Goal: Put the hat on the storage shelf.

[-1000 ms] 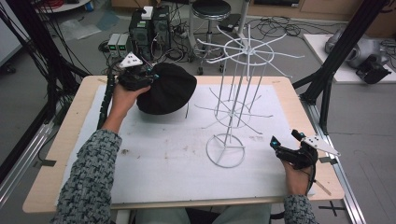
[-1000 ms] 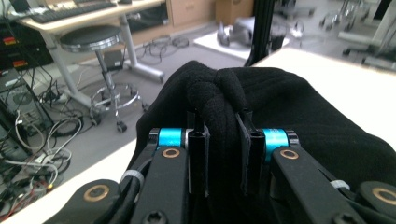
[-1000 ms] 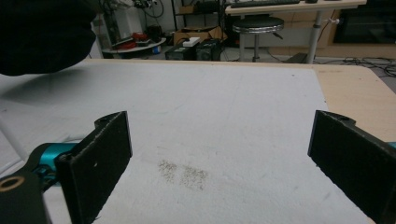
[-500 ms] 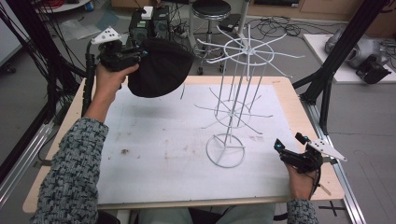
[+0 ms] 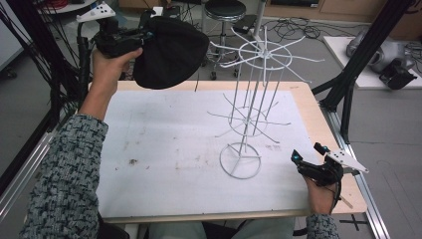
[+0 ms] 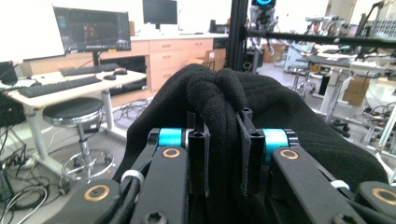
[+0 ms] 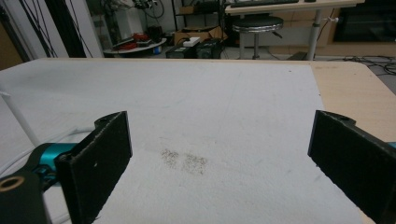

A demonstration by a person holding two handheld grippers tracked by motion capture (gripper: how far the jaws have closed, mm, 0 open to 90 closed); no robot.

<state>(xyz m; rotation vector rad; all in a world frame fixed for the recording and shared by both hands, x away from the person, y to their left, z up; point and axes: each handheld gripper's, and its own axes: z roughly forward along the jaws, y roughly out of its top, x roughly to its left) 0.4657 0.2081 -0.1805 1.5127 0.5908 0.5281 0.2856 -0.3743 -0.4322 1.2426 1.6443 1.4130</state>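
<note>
A black knit hat hangs in the air above the table's far left corner, held by my left gripper. In the left gripper view the hat bulges ahead while its folded edge is pinched between the two black pads, so that gripper is shut on it. A white wire rack with hook arms stands upright right of the table's middle. My right gripper rests near the front right corner, its jaws wide open over the white mat with nothing between them.
A white mat covers most of the wooden table. Black frame posts rise at the right and left edges. A stool, cables and equipment lie on the floor beyond the far edge.
My left gripper has lifted the black hat off the table and carried it up and toward the far left corner. The right gripper has stayed where it was.
</note>
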